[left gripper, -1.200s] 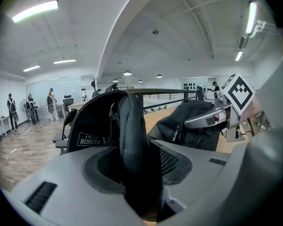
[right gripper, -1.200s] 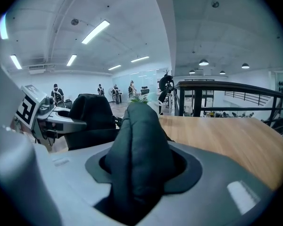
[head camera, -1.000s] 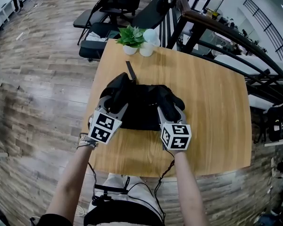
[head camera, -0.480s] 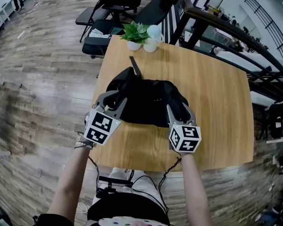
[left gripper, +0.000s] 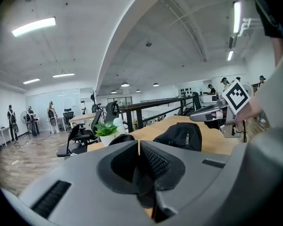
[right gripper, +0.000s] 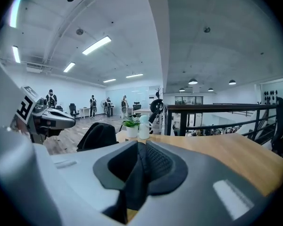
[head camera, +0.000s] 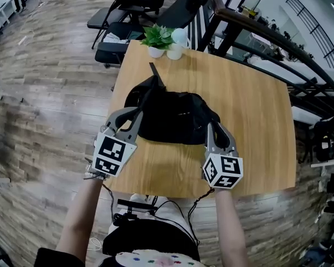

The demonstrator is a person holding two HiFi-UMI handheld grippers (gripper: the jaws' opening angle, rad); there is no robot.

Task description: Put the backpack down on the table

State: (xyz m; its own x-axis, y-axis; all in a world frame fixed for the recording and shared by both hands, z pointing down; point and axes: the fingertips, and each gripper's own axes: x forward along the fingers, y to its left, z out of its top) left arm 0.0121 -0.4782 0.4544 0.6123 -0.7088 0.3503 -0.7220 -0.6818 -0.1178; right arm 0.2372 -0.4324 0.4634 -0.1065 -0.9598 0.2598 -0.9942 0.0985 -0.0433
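The black backpack [head camera: 172,118] lies slumped on the wooden table [head camera: 250,110], with a strap pointing toward the plant. My left gripper [head camera: 136,114] is at its near left edge and my right gripper [head camera: 211,125] at its near right edge. Both pairs of jaws have just been closing and now stand together. In the left gripper view the pads [left gripper: 139,142] meet, and the backpack [left gripper: 181,135] rests beyond them. In the right gripper view my right gripper [right gripper: 140,146] shows only a dark slit between the jaws. I make out nothing gripped in either.
A potted plant [head camera: 157,38] and a white vase [head camera: 178,42] stand at the table's far edge. Black office chairs [head camera: 119,15] are behind them. A dark railing [head camera: 256,32] runs along the right. The table's near edge [head camera: 172,192] is just ahead of the person's body.
Both grippers drew back toward the person from over the backpack to its near edge. Their jaws went from wide apart to together. The backpack stayed on the table.
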